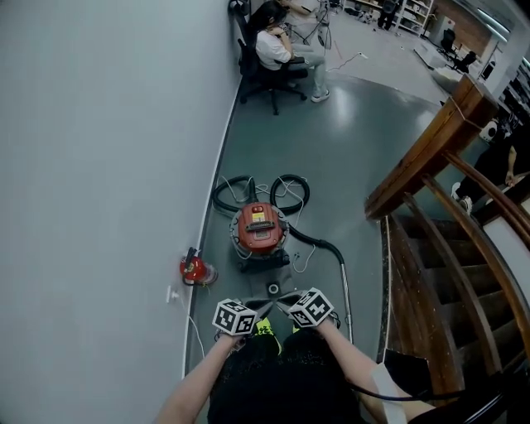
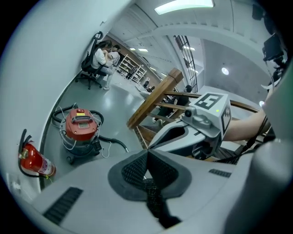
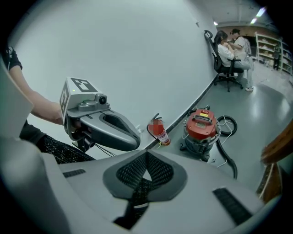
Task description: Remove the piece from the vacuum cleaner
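Grey floor (image 1: 356, 141) along a white wall, wooden stairs (image 1: 447, 248) on the right. The left gripper (image 2: 146, 153) and right gripper (image 3: 146, 156) are both closed and empty, held side by side. The vacuum cleaner (image 1: 258, 230) stands ahead, well apart from both, with its hose (image 1: 248, 187) attached. In my judgement this is the approach stage. The next move calls for closing in and opening the jaws.

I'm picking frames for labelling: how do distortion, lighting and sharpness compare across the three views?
Head view: the foot of the wall curves mildly, the light is even, the vacuum cleaner is sharp. Left gripper view: strong fisheye, dark corners, a ceiling light blown out. Right gripper view: same fisheye, the vacuum cleaner clear, the wooden handrail at the edge smeared.
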Tool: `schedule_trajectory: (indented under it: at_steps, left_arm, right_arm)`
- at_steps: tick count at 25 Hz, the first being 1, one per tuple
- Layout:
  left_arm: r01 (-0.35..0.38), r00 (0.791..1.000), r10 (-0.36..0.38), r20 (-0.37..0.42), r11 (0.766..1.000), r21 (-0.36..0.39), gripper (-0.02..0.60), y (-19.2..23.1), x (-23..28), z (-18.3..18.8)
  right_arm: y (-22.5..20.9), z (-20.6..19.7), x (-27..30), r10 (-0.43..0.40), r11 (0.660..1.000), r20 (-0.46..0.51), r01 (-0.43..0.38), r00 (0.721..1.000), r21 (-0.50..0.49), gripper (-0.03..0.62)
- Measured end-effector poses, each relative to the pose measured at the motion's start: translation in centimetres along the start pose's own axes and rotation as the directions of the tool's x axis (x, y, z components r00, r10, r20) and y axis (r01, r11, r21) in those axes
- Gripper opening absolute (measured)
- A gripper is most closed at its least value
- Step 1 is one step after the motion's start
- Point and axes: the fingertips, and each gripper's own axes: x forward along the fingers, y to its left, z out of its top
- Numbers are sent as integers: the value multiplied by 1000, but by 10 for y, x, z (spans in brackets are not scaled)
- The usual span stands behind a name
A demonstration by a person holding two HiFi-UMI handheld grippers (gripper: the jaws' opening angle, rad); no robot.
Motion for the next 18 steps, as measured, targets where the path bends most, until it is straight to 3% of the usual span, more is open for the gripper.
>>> schedule_trajectory:
  at_steps: [18]
  left_arm:
    - [-102,992,106,73,993,-58,10,-39,-6,-27]
  right_arm:
    - [15,-34,-32,40,998,23,-38,999,-50,15]
